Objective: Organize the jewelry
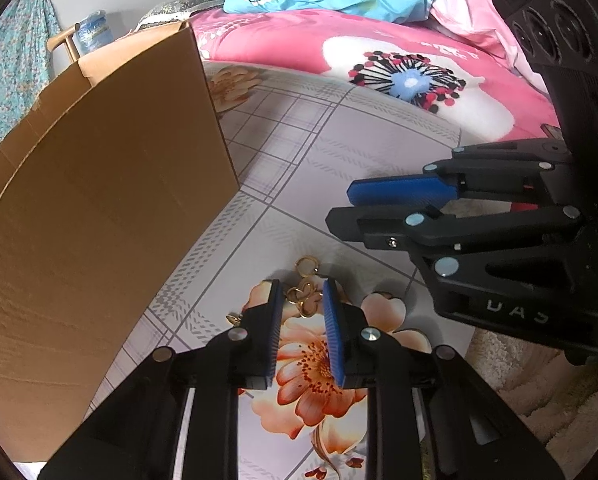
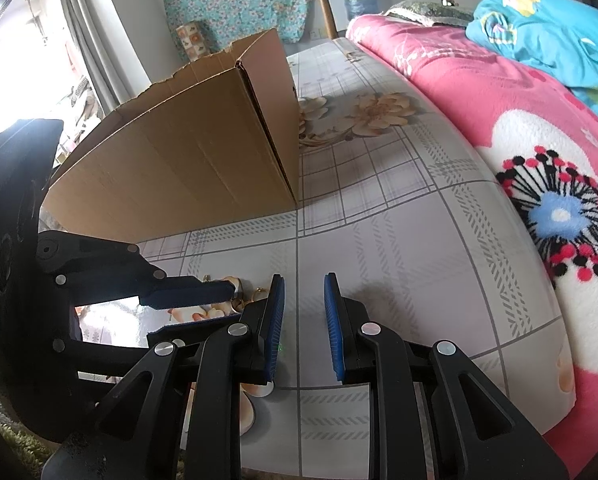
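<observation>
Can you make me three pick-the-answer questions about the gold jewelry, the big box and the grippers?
1. Where do the gold rings lie?
A. On the flowered tablecloth, at the tips of the left gripper
B. Inside the cardboard box
C. On the pink blanket

2. What colour are the gripper pads?
A. Red
B. Blue
C. Yellow

3. What is in the right gripper?
A. A ring
B. A necklace
C. Nothing

Answers:
1. A: the rings sit on the cloth between the left gripper's tips, beside the cardboard box, not in it.
2. B: the ribbed pads are blue in both views.
3. C: the right wrist view shows only bare cloth in the gap between its pads.
</observation>
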A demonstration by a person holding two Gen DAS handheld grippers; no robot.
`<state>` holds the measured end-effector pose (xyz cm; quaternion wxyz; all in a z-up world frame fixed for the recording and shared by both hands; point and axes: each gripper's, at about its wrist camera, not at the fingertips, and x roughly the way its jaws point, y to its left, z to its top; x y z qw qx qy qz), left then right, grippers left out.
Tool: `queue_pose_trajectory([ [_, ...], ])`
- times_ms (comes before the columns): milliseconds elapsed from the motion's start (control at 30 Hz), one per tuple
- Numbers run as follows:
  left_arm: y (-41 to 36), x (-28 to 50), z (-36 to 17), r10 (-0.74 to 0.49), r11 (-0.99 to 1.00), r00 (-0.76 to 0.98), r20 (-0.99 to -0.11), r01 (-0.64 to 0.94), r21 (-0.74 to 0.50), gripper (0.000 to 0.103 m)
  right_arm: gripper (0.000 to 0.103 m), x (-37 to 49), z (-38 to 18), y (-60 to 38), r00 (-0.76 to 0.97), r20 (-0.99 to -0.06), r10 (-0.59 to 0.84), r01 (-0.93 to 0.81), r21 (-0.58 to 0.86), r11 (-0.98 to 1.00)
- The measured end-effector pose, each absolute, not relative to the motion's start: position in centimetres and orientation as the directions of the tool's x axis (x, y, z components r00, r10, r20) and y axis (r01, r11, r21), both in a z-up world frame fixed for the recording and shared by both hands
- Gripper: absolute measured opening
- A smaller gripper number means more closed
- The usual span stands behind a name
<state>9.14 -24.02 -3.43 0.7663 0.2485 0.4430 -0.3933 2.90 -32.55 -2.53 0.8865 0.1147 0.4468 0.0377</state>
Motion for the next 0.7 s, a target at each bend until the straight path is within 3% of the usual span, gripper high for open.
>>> queue_pose_trajectory([
  [433,-21.7,9.6,-1.8,-0.386,0.618,0.337,-0.859,0.786,0.031,0.02,0.02,3.1,-2.0,-32.2,0.602,-0.778,0.181,0.002,0.228,0.974],
  [700,-18.8,10.3,-1.1,-0.37,0.682,0.366,-0.854,0.731,0.018,0.02,0.02,4.8,-2.4,-29.6,0.557,-0.809,0.187,-0.175,0.105,0.979],
])
